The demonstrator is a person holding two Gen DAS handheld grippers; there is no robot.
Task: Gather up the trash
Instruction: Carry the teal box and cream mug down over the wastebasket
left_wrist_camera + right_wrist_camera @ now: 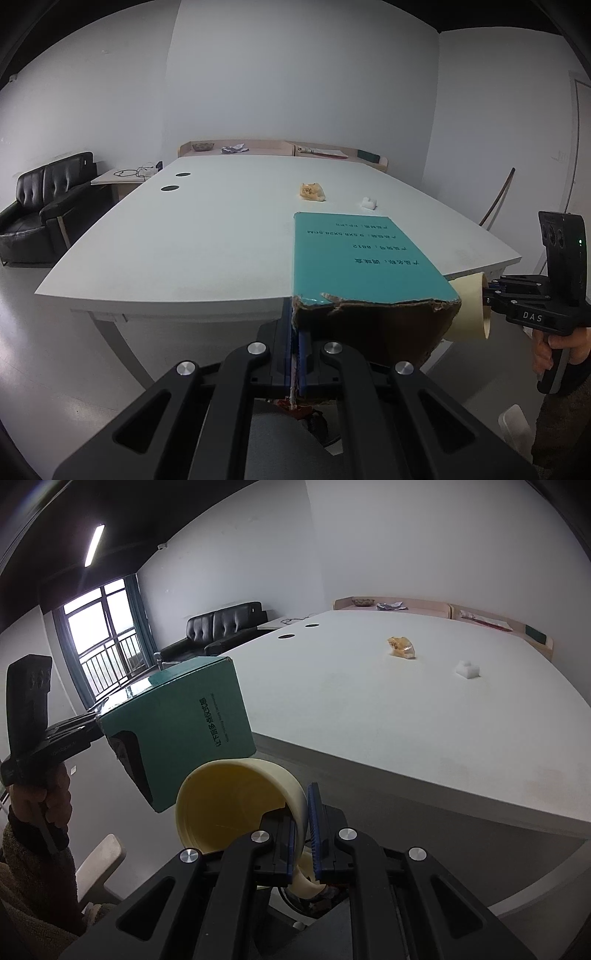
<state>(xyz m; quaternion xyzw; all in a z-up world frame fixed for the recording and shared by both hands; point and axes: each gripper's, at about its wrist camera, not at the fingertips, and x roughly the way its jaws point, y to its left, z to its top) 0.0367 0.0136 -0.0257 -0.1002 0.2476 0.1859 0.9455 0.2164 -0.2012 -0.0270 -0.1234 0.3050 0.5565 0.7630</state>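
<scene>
Now the left tongs point(295, 365) pinch a torn green box point(369, 258), and the right tongs point(303, 834) pinch a yellow cup point(236, 805). Both seem picked up as trash. More bits wait on the tabletop point(221, 229), mid frame.

Left claw point(295, 363) clamped tight, right claw point(303, 836) clamped tight, side by side
</scene>
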